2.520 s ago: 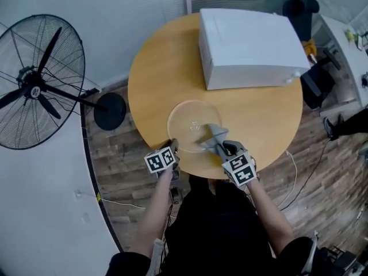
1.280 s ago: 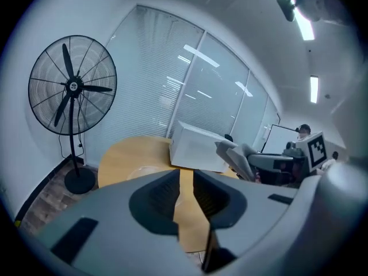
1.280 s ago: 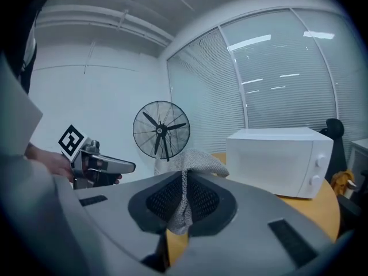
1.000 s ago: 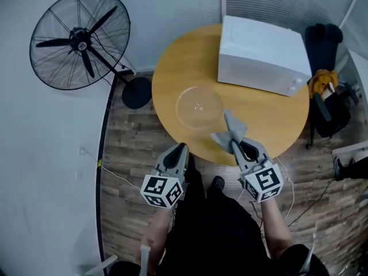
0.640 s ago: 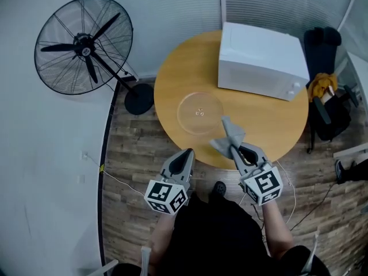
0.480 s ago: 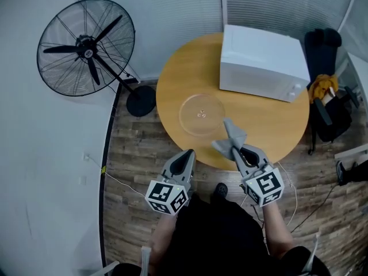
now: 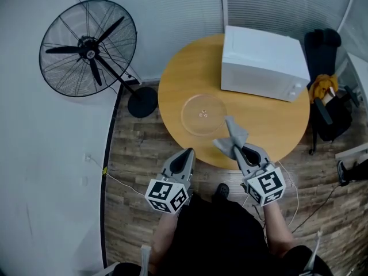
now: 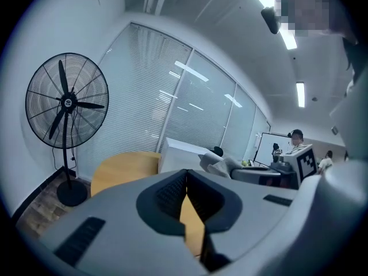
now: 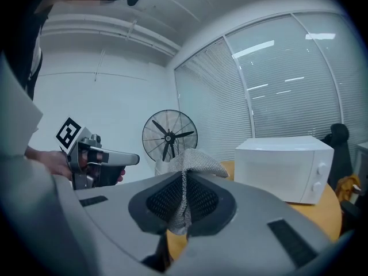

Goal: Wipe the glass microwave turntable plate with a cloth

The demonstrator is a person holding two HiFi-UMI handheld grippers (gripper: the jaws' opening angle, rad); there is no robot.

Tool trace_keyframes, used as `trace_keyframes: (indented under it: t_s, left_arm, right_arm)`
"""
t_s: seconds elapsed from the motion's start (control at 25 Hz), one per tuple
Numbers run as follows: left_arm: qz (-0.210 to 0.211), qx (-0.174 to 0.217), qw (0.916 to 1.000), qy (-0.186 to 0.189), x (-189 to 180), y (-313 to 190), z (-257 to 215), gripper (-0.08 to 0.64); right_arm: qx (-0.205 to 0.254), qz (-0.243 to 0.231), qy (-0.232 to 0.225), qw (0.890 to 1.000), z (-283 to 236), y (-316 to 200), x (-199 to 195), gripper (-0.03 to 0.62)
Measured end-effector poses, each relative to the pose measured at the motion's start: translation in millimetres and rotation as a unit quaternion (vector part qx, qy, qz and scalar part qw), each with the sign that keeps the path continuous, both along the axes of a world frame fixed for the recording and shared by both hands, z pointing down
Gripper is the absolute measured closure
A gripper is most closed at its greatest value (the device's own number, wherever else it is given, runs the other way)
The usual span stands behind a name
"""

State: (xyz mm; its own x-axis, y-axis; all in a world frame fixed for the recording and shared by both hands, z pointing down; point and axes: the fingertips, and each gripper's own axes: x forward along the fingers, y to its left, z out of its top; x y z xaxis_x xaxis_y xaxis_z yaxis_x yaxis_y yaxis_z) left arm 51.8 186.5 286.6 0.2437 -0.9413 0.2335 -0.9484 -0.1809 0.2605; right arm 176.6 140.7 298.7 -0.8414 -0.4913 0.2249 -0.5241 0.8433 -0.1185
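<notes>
The clear glass turntable plate (image 7: 203,114) lies flat on the round wooden table (image 7: 276,125), left of centre. My right gripper (image 7: 240,151) hangs over the table's near edge, shut on a grey cloth (image 7: 231,137) that sticks up past its tips; the cloth (image 9: 190,164) is pinched between the jaws in the right gripper view. My left gripper (image 7: 187,153) is held off the table's near left edge, above the floor, shut with nothing in it; its jaws (image 8: 186,190) meet in the left gripper view. Both grippers are clear of the plate.
A white microwave (image 7: 263,63) stands at the table's far right. A black pedestal fan (image 7: 89,48) stands on the wooden floor to the left, by the wall. A dark chair with bags (image 7: 325,96) sits to the right of the table.
Both grippers pulled back from the plate to the table's near edge; the left one let go of the plate's rim and shut. Over the last half second, barely anything moved.
</notes>
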Motion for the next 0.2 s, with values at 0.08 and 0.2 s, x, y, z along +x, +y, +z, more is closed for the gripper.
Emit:
trace_keyframes:
  t_s: [0.08, 0.2]
  left_arm:
    - [0.002, 0.001, 1.0, -0.005, 0.8, 0.9, 0.0, 0.563]
    - [0.003, 0.002, 1.0, -0.009, 1.4, 2.5, 0.4, 0.563]
  right_arm:
    - [0.003, -0.001, 0.0, 1.0, -0.9, 0.7, -0.8, 0.571]
    - [0.002, -0.001, -0.004, 1.0, -2.9, 1.7, -1.5, 0.572]
